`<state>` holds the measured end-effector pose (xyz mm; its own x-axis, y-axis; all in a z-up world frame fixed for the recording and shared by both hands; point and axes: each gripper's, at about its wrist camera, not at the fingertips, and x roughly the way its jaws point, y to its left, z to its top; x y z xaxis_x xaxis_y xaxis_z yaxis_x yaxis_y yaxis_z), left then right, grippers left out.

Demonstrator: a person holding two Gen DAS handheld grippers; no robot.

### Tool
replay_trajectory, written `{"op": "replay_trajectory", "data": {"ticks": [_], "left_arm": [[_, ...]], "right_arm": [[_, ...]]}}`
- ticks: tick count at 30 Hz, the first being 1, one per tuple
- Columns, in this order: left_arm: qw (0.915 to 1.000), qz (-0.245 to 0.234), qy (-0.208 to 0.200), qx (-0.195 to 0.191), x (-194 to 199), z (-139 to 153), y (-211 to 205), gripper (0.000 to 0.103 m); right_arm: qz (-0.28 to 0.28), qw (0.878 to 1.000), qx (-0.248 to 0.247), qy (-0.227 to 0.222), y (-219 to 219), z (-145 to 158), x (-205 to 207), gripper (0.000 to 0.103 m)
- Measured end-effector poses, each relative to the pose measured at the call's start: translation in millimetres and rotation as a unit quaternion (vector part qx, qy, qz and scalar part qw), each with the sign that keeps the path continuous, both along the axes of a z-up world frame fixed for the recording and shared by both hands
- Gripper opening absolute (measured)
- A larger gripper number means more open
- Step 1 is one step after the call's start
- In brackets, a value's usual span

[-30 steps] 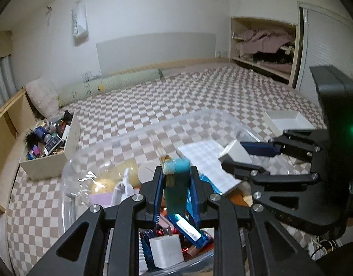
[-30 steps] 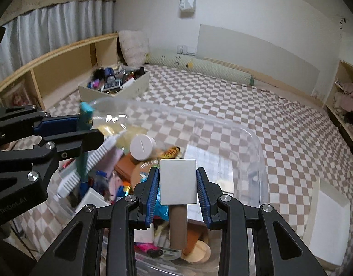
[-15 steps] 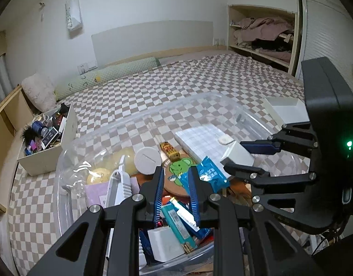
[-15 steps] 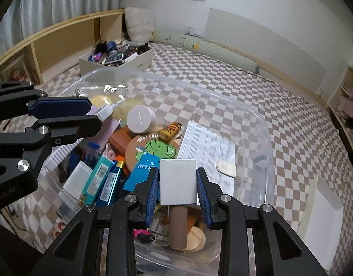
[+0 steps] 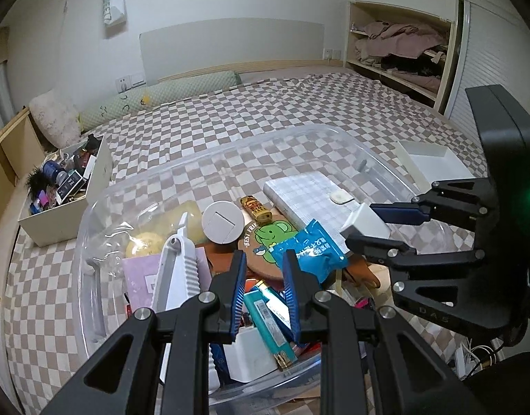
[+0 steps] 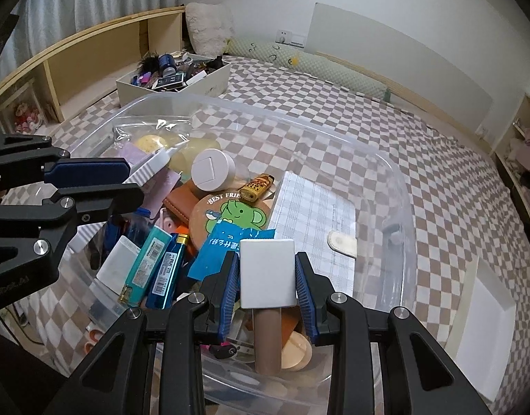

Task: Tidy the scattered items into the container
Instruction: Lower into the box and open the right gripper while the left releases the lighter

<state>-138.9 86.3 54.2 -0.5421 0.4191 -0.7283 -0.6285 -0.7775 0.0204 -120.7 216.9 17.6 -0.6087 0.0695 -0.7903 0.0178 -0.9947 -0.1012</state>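
A clear plastic container on the checkered bed holds several items: a notebook, a round white tub, an elephant coaster, a blue packet. My left gripper hovers over its near end, jaws nearly together with nothing between them. Just below it lies a teal lighter among the contents. My right gripper is shut on a white rectangular block and holds it above the container's near side. The left wrist view shows that right gripper and the block at the right.
A white box full of small clutter stands on the bed beyond the container, toward the wooden shelf. A shallow white tray lies to the container's right. Cables lie below the bed's near edge.
The teal lighter has left my left gripper and now lies in the container. Both cameras have tipped downward over the container. The right gripper still holds the white block.
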Motion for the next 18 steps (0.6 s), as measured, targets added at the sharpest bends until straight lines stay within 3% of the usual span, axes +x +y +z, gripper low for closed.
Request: {"op": "replay_trajectory", "data": {"ticks": [9, 14, 16, 18], "left_arm": [[0.9999, -0.003, -0.007, -0.009, 2.2, -3.6, -0.4, 0.021], [0.9999, -0.002, -0.006, -0.016, 2.1, -5.9, -1.6, 0.021], [0.9998, -0.001, -0.007, -0.017, 2.6, -6.5, -2.4, 0.022], [0.9998, 0.0, -0.007, -0.017, 3.0, -6.9, -4.7, 0.021]], "right_arm": [[0.01, 0.999, -0.027, -0.022, -3.2, -6.2, -2.7, 0.033], [-0.006, 1.0, -0.023, 0.001, -3.6, 1.9, 0.2, 0.035], [-0.017, 0.999, -0.037, 0.012, 0.2, 6.7, 1.9, 0.05], [-0.023, 0.998, -0.047, 0.021, 1.9, 10.4, 3.6, 0.054]]}}
